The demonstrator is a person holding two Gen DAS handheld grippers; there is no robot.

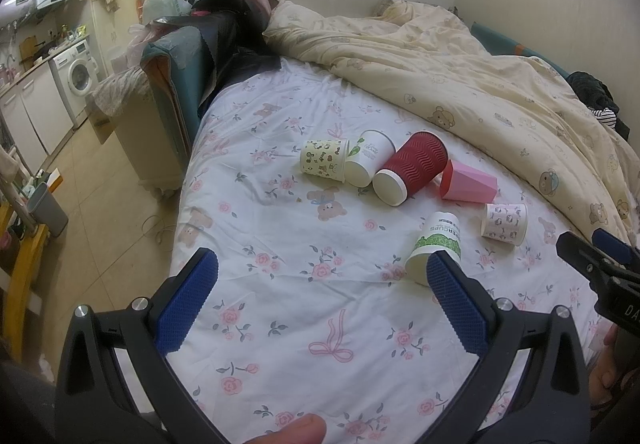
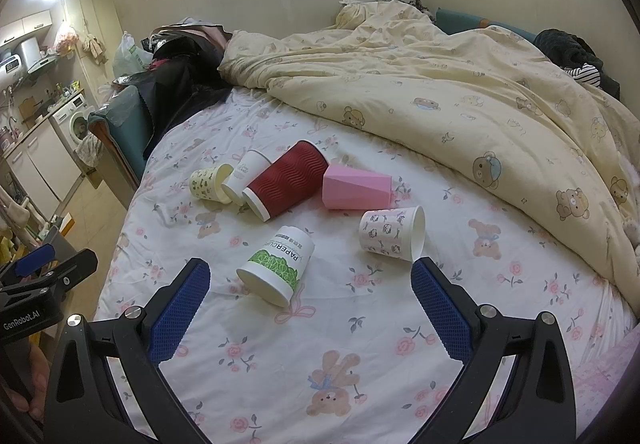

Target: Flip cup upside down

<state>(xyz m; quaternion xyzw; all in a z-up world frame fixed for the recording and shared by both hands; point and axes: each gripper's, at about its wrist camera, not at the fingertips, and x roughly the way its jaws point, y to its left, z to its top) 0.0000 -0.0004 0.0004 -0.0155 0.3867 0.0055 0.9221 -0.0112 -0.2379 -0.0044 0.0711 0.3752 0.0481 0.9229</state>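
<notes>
Several cups lie on their sides on the floral bed sheet [image 1: 280, 284]. A white cup with green print [image 1: 434, 248] [image 2: 276, 264] lies nearest. Behind it lie a small white patterned cup [image 1: 505, 224] [image 2: 394, 232], a pink faceted cup [image 1: 470, 184] [image 2: 356, 186], a dark red ribbed cup [image 1: 412, 166] [image 2: 286, 180], a plain white cup [image 1: 368, 158] [image 2: 244, 174] and a cream patterned cup [image 1: 324, 160] [image 2: 208, 184]. My left gripper [image 1: 322, 266] is open and empty above the sheet, left of the green-print cup. My right gripper [image 2: 310, 274] is open and empty, just in front of the green-print cup.
A cream quilt [image 1: 480, 76] [image 2: 460, 104] is bunched on the far right half of the bed. Dark clothes and bags [image 1: 224, 24] pile at the bed's far left corner. The floor, cabinets and a washing machine [image 1: 78, 78] lie to the left.
</notes>
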